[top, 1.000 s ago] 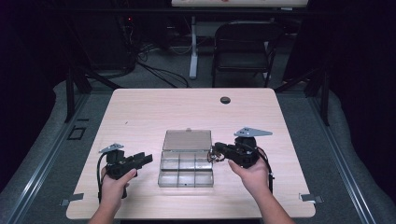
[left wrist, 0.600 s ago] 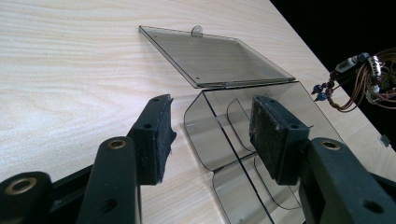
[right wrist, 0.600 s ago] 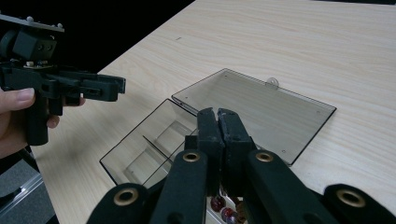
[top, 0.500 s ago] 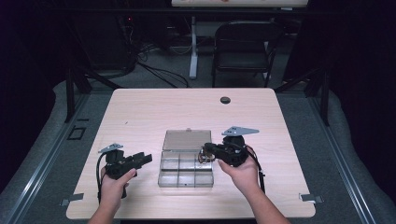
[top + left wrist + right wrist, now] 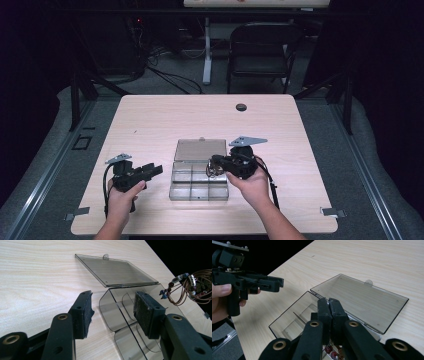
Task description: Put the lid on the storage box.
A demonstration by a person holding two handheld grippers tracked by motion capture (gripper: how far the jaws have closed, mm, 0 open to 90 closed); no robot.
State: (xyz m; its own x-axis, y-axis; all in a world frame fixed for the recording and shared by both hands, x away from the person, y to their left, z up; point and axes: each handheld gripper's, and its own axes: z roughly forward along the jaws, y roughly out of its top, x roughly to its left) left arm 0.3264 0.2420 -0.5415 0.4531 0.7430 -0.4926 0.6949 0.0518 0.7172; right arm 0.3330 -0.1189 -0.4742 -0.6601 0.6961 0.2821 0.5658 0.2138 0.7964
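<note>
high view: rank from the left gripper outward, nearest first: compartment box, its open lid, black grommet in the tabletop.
1. compartment box, just right of the left gripper, near edge.
2. open lid, flat behind the box, farther back.
3. black grommet, far side, right of centre.

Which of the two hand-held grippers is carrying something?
The right hand-held gripper, over the clear compartment box: its jaws are shut on a beaded cord bracelet. The left hand-held gripper stands open beside the box, nothing between its jaws.
</note>
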